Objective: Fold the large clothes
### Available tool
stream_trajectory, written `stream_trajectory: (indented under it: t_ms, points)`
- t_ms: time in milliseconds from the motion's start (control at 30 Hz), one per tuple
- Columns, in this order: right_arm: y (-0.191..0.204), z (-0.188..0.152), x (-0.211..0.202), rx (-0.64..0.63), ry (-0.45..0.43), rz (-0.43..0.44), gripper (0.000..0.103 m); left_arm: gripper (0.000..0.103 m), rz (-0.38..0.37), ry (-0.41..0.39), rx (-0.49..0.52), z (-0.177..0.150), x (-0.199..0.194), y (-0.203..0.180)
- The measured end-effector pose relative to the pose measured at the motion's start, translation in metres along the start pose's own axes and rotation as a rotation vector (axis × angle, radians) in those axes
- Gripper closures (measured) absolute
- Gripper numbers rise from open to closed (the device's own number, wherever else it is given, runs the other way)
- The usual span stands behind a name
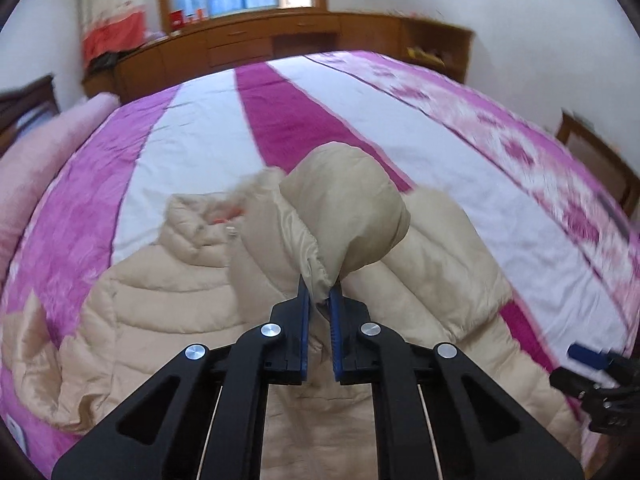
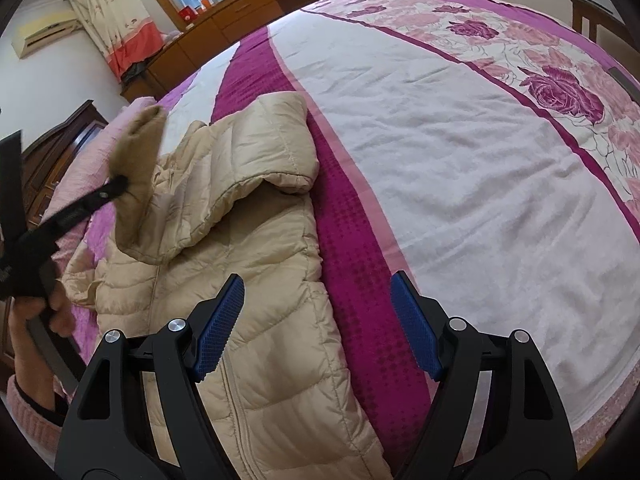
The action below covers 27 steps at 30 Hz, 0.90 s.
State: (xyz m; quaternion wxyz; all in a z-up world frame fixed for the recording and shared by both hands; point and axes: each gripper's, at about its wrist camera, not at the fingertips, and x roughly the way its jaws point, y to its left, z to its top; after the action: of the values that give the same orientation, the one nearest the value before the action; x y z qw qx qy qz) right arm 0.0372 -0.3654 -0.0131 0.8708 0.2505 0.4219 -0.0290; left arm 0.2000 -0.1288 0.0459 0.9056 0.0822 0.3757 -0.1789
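Jacket (image 2: 248,264) on bed (image 2: 460,160); left gripper (image 1: 320,292) jaws pinching sleeve (image 1: 348,216), right gripper (image 2: 316,320) jaws wide.

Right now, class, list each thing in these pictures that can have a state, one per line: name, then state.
Jacket: lying on the bed, zip side up, partly folded.
Left sleeve: lifted off the jacket, cuff pinched.
Right sleeve: folded across the chest.
Left gripper: shut on the left sleeve's cuff.
Right gripper: open, empty, over the jacket's edge.
Bedspread: spread out, lightly wrinkled.

Beige jacket (image 2: 256,264) on bed (image 2: 440,152)
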Motion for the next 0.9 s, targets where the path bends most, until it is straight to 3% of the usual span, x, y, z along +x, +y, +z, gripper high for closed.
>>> stream_trajectory:
  t_ms: [167, 333, 400, 467, 533, 667, 900]
  points:
    - [0.006, 0.001, 0.002, -0.008, 0.000, 0.004, 0.028, 0.093, 0.017, -0.002, -0.103, -0.006, -0.003, 0.041]
    - [0.012, 0.002, 0.005, -0.023, 0.002, 0.002, 0.028, 0.092, -0.008, 0.068, -0.230, -0.040, 0.012, 0.077]
    - [0.014, 0.002, 0.007, -0.026, 0.005, 0.003, 0.028, 0.085, 0.009, 0.092, -0.248, -0.055, 0.017, 0.084]
    - [0.017, 0.001, 0.008, -0.031, 0.009, 0.005, 0.028, 0.055, 0.018, 0.101, -0.268, -0.066, 0.017, 0.092]
    - [0.021, 0.001, 0.010, -0.039, 0.013, 0.006, 0.028, 0.046, 0.026, 0.091, -0.274, -0.073, 0.014, 0.097]
    - [0.024, 0.001, 0.012, -0.046, 0.015, 0.005, 0.028, 0.037, 0.020, 0.080, -0.283, -0.086, 0.005, 0.112]
    - [0.025, 0.000, 0.014, -0.053, 0.016, -0.003, 0.028, 0.031, 0.006, 0.062, -0.371, -0.113, -0.010, 0.147]
